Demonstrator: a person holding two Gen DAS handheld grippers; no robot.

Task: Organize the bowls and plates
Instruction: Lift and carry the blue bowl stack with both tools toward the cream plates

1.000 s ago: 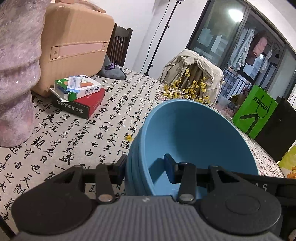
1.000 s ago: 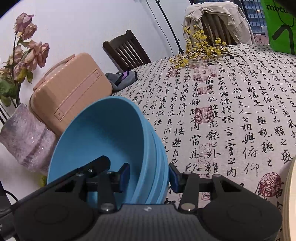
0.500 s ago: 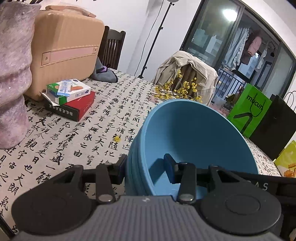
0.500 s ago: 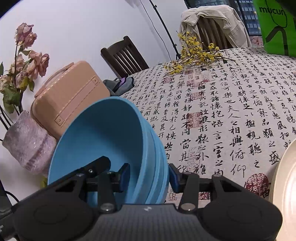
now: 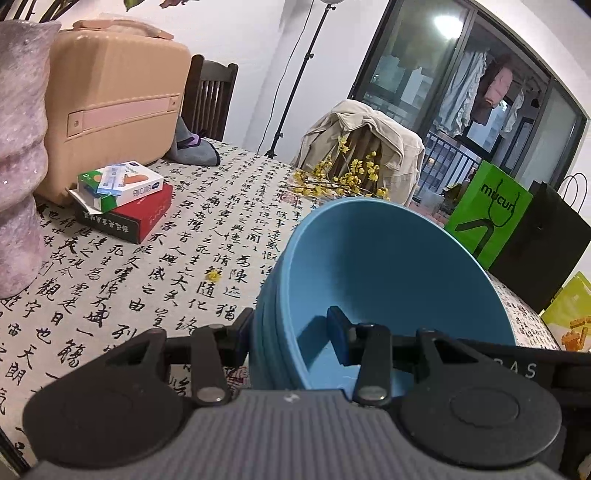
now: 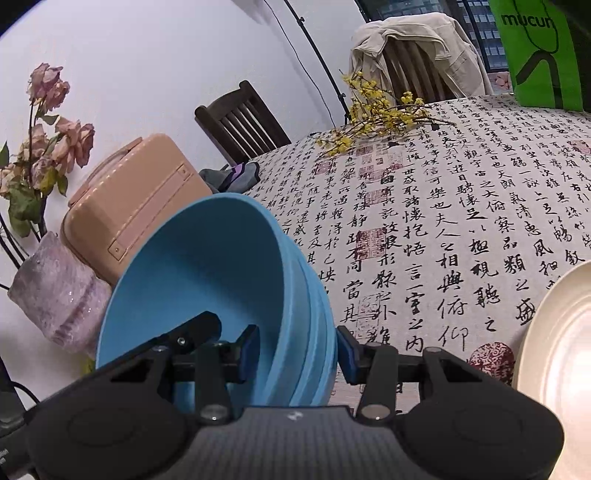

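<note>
Both views are evenly lit by soft indoor light, and near and far parts stay sharp with no motion blur. In the left view a ceiling lamp (image 5: 448,23) glares as a white spot reflected in the dark window glass (image 5: 406,70) far ahead of the tongs, to the upper right. Inside the blue bowls (image 5: 388,273) the tongs' inner finger (image 5: 338,338) throws a soft shadow to its left. In the right view the cream plate (image 6: 561,354) right of the tongs shows a washed-out sheen. Fisheye bending curves the window frame and wall (image 6: 147,55), and black vignette fills the corners.
</note>
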